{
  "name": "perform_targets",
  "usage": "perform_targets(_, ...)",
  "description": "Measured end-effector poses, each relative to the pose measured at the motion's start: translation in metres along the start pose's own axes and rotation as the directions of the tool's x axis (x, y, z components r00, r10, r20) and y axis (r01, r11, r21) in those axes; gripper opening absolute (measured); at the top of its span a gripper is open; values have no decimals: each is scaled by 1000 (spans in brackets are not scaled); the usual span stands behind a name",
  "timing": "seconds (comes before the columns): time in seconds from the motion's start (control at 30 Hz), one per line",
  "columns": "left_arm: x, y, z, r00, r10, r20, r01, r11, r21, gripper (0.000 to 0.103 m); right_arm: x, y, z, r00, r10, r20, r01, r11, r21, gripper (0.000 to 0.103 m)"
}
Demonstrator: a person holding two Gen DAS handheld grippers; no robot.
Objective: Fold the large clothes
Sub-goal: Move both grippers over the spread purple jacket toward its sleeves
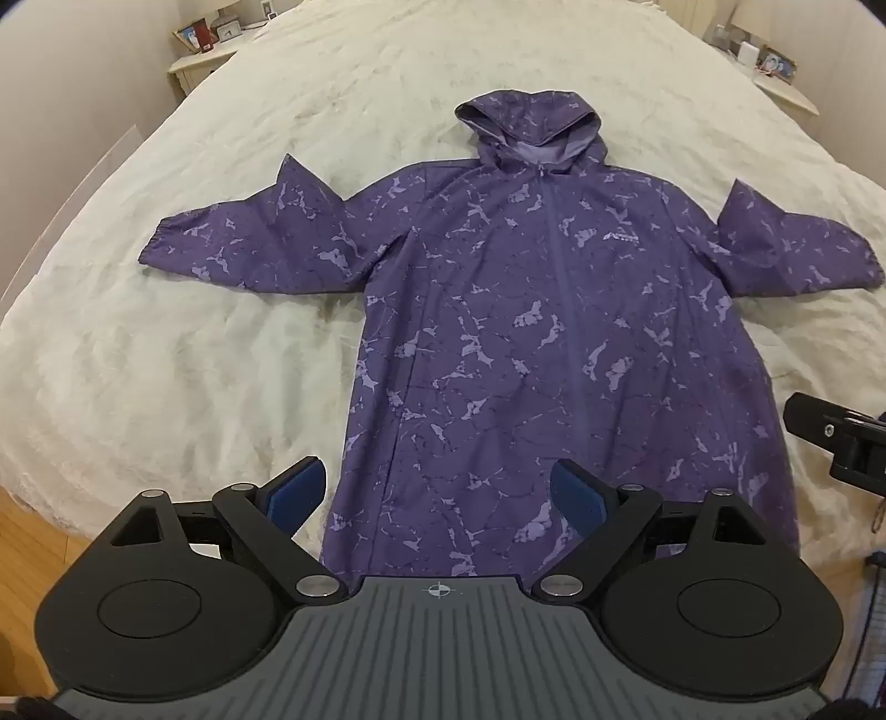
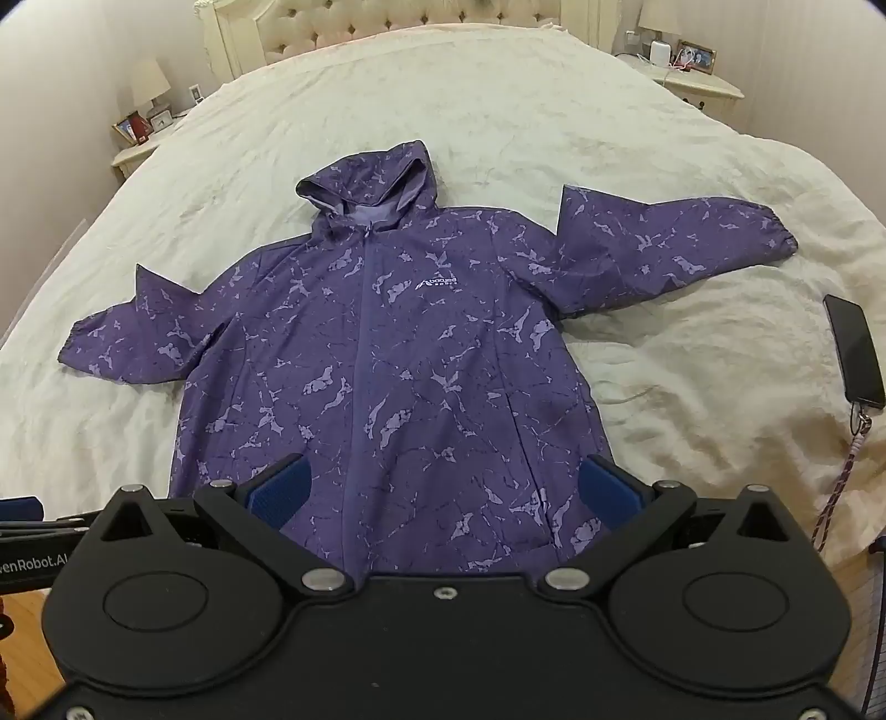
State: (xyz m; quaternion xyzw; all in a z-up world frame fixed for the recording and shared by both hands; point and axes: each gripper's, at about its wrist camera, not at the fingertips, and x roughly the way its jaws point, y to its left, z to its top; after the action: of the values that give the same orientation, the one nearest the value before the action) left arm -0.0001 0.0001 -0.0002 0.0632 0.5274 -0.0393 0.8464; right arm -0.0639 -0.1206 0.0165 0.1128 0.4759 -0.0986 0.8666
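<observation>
A purple hooded jacket (image 1: 526,343) with a pale marbled print lies flat and zipped on the cream bedspread (image 1: 166,360), sleeves spread out to both sides, hood away from me. In the right wrist view the same jacket (image 2: 387,376) fills the middle. My left gripper (image 1: 437,490) hangs open above the hem's left part, blue pads wide apart, nothing between them. My right gripper (image 2: 443,487) is open too, above the hem's right part. Part of the right gripper (image 1: 836,437) shows at the left wrist view's right edge.
A black phone (image 2: 855,349) with a cord lies on the bed's right side. Nightstands with lamps and frames stand at both sides of the tufted headboard (image 2: 343,33). Wooden floor (image 1: 27,543) shows past the bed's near edge.
</observation>
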Motion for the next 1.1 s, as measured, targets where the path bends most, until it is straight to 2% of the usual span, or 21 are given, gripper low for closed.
perform_targets(0.4,16,-10,7,999,-15,-41,14,1000,-28,89,22,-9,16,999,14,-30,-14,1000,-8,102)
perform_targets(0.6,26,-20,20,995,-49,-92,42,997,-69,89,40,-16,27,998,33,-62,-34,999,-20,102)
perform_targets(0.7,33,-24,26,994,-51,-99,43,996,-84,89,51,-20,32,996,42,-84,-44,999,-24,102)
perform_targets(0.97,47,-42,49,985,-123,-122,104,983,-148,89,82,-31,53,987,72,-145,-78,996,-39,102)
perform_targets(1.1,53,-50,59,981,-131,-145,106,979,-172,89,98,-38,65,981,90,-172,-100,994,-48,102)
